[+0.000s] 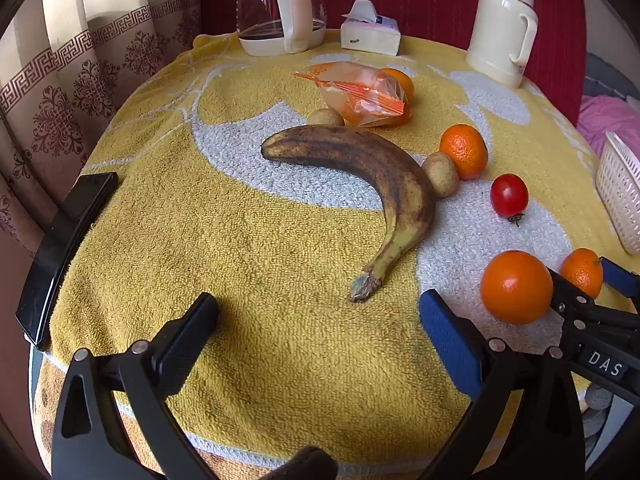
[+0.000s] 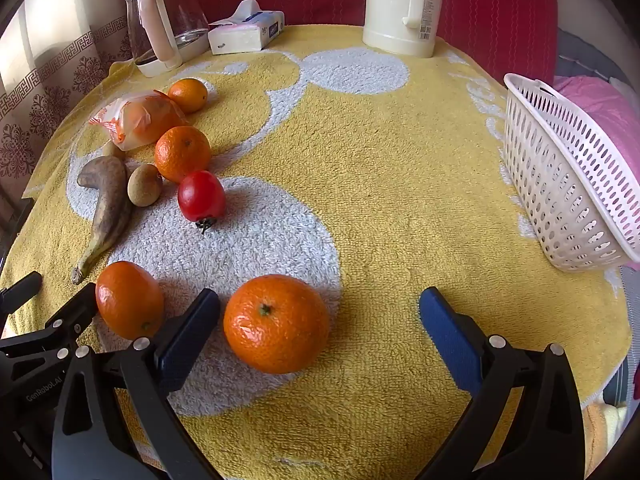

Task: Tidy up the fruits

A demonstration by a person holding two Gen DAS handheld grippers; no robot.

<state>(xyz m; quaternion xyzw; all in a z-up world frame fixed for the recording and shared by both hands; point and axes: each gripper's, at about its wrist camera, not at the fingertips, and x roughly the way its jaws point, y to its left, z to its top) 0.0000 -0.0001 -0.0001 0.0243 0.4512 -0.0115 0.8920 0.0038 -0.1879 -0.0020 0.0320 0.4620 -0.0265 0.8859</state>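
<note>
A brown overripe banana (image 1: 372,184) lies mid-table on the yellow towel, just ahead of my open, empty left gripper (image 1: 318,320). Around it lie two small tan fruits (image 1: 440,174), a mandarin (image 1: 464,152), a red tomato (image 1: 509,195) and two oranges (image 1: 516,286) at the right. My right gripper (image 2: 319,320) is open; a mandarin (image 2: 276,322) sits on the towel between its fingers, close to the left pad, untouched. A white slatted basket (image 2: 568,184) stands at the right edge. A bag of fruit (image 2: 136,120) lies far left.
A glass kettle (image 1: 280,4), a tissue pack (image 1: 370,32) and a cream thermos jug (image 1: 502,24) stand along the back edge. A black phone-like slab (image 1: 64,256) lies at the left table edge. A curtain hangs at the left, red fabric behind.
</note>
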